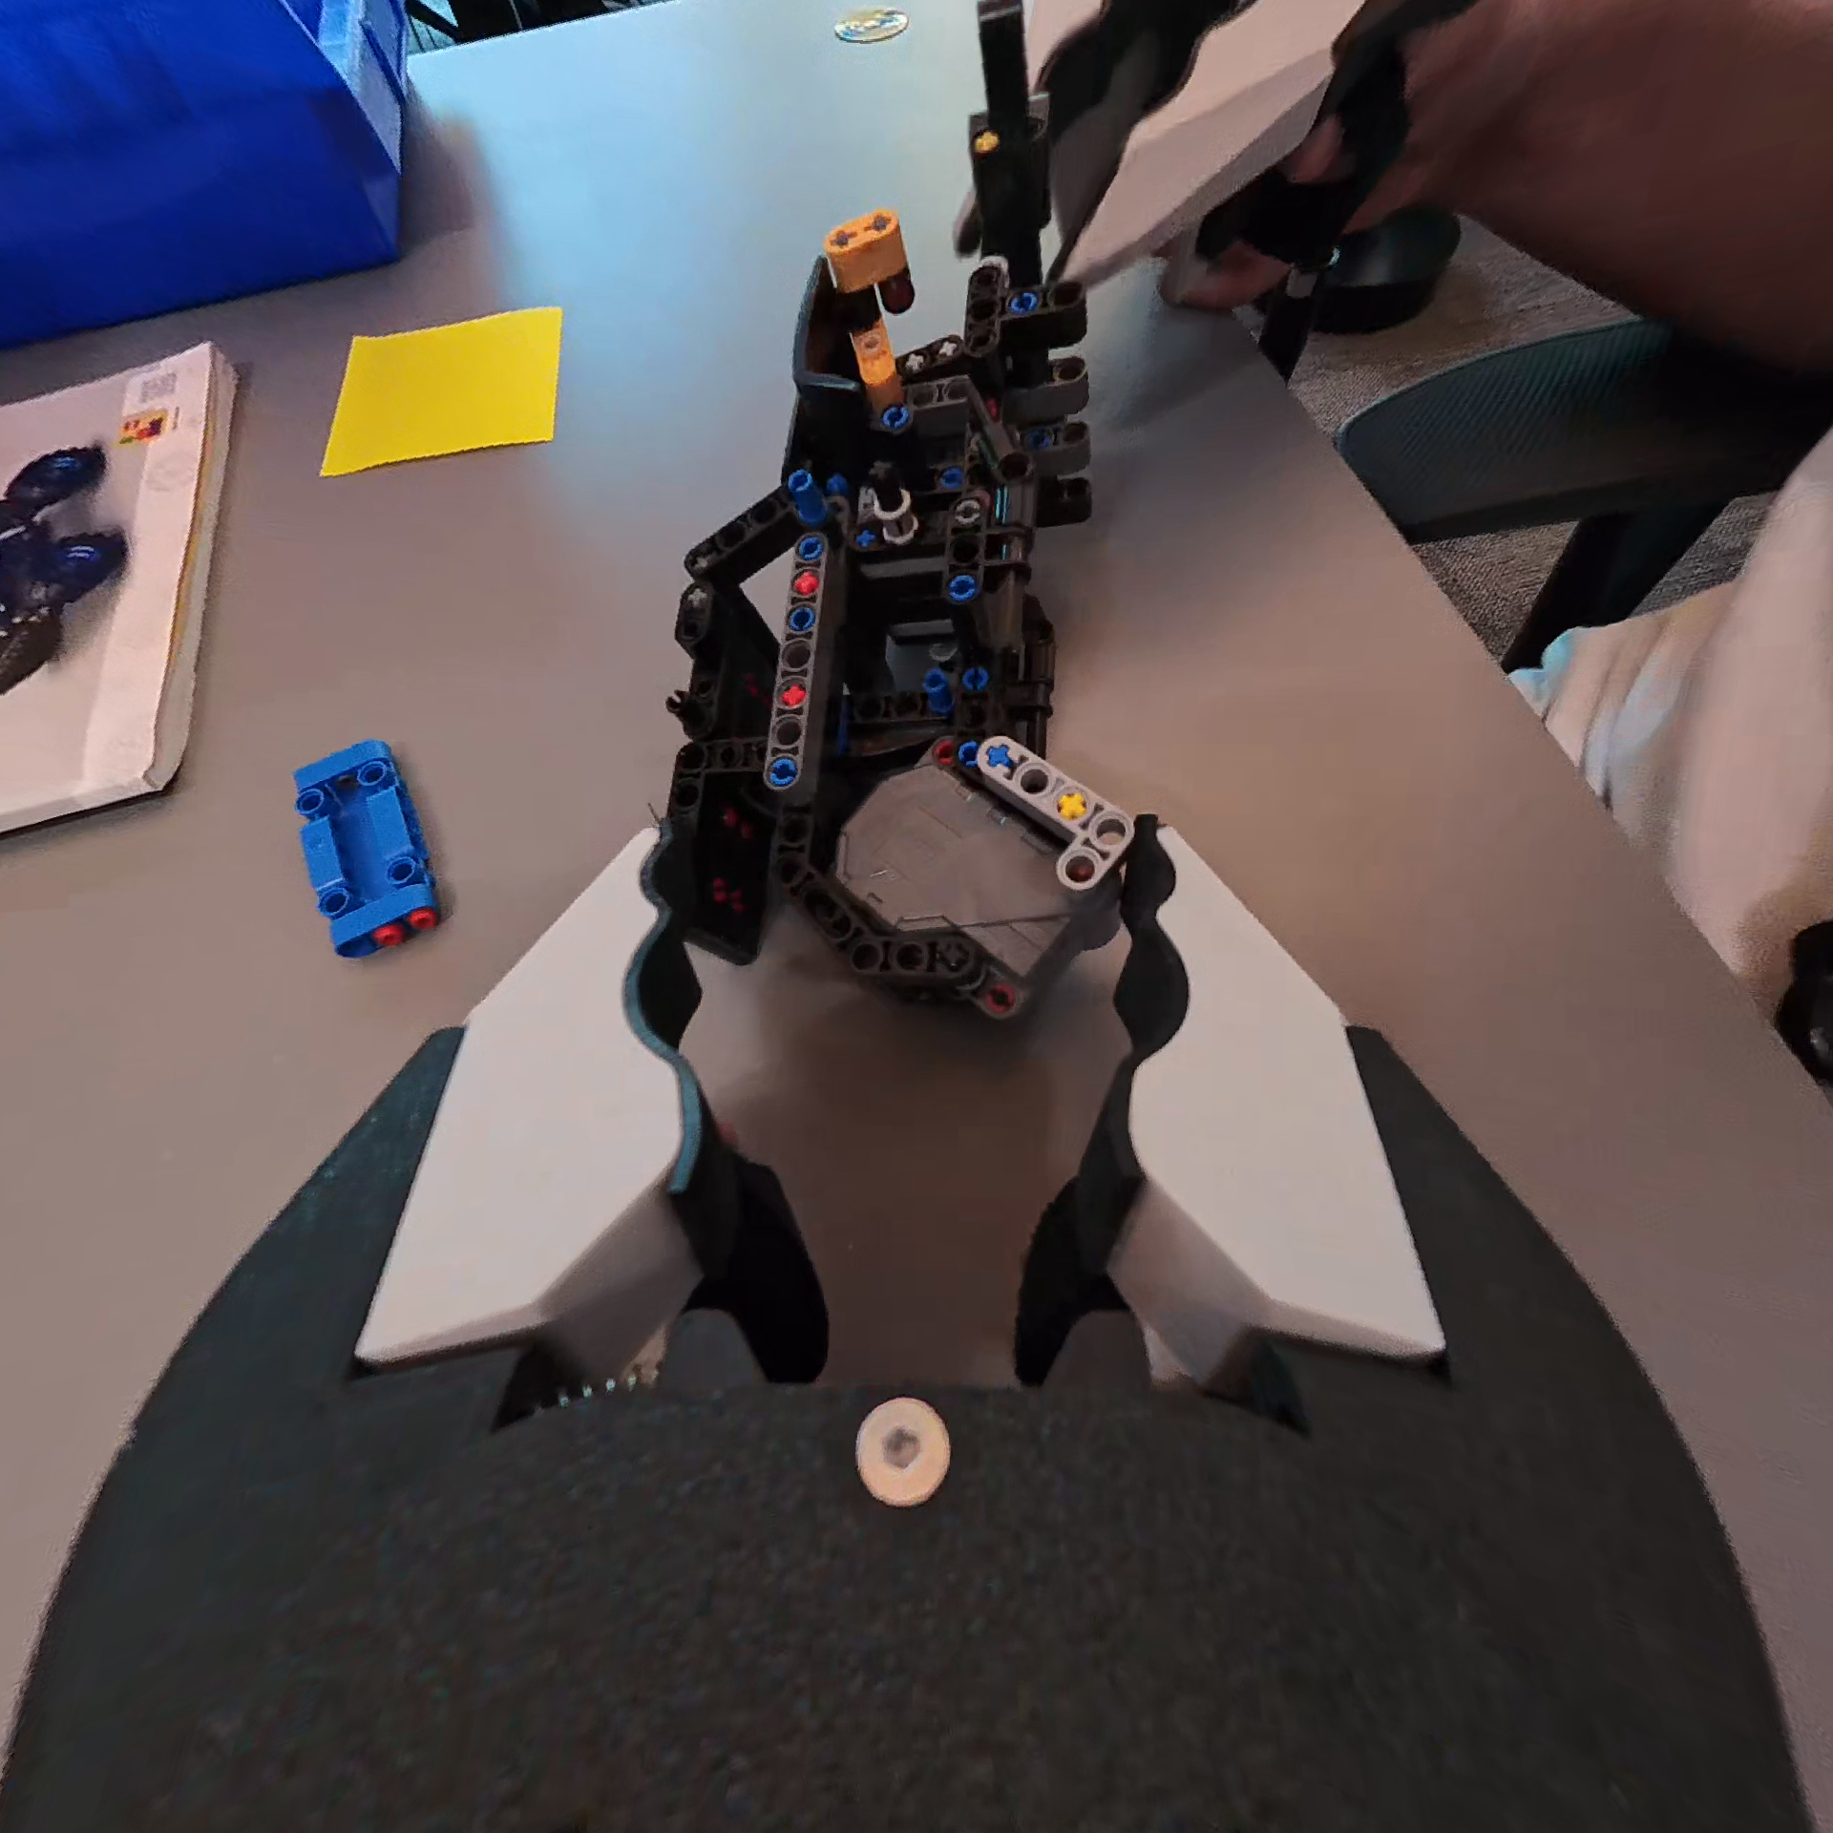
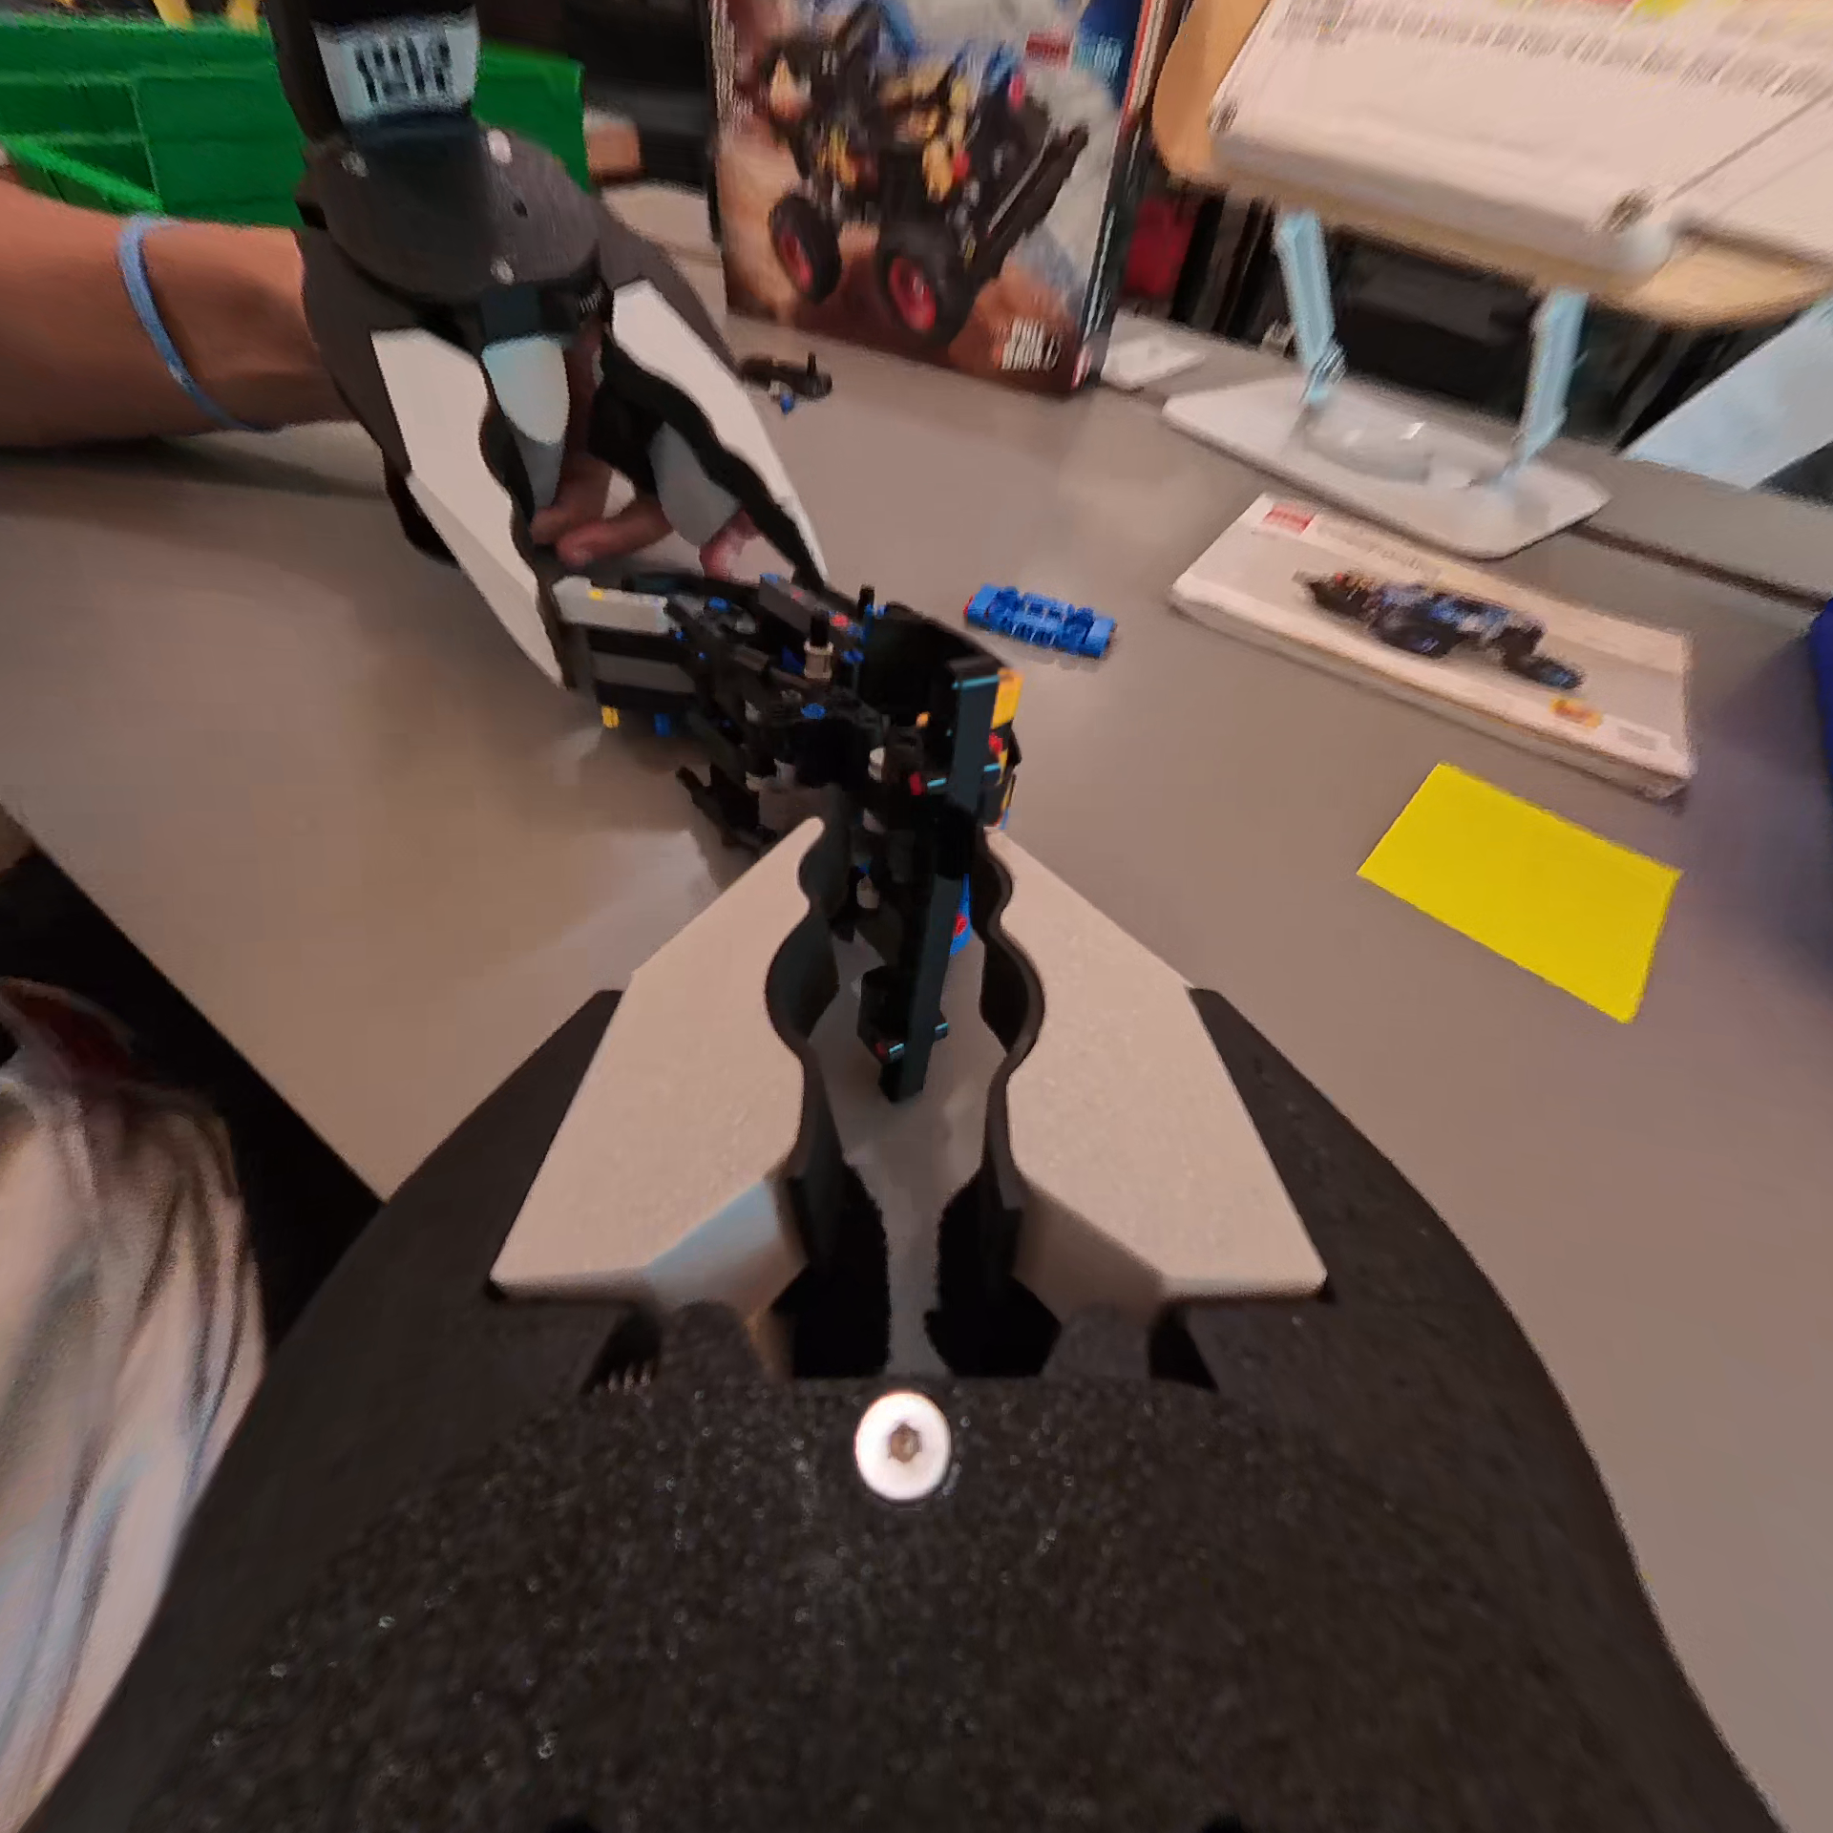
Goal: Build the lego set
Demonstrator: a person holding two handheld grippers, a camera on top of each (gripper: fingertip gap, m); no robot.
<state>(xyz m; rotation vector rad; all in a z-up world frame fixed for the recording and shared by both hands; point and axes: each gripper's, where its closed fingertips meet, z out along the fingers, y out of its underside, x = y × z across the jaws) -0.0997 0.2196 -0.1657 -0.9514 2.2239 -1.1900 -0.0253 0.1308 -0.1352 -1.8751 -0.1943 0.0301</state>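
A dark brick model (image 1: pixel 873 595), studded with blue and red pins, lies lengthwise on the grey worktop (image 1: pixel 1240 694) between the two tools. The left gripper (image 1: pixel 898 853) has its fingers spread wide across the model's near end. One tip is against the black side panel and the other against the pale grey beam, so it appears to clamp that end. The right gripper (image 2: pixel 903 843) has its fingers partly apart around a tall black strut (image 2: pixel 932 942) at the other end, with a gap visible on both sides of the strut. The broad hold looks like the steadier one. The strut is thin and only pinned on, so a centred, gentle squeeze seems safer than a sideways pull. A loose blue brick piece (image 1: pixel 367 848), a yellow sheet (image 1: pixel 446 392) and a booklet (image 1: pixel 99 595) lie well apart to the left.
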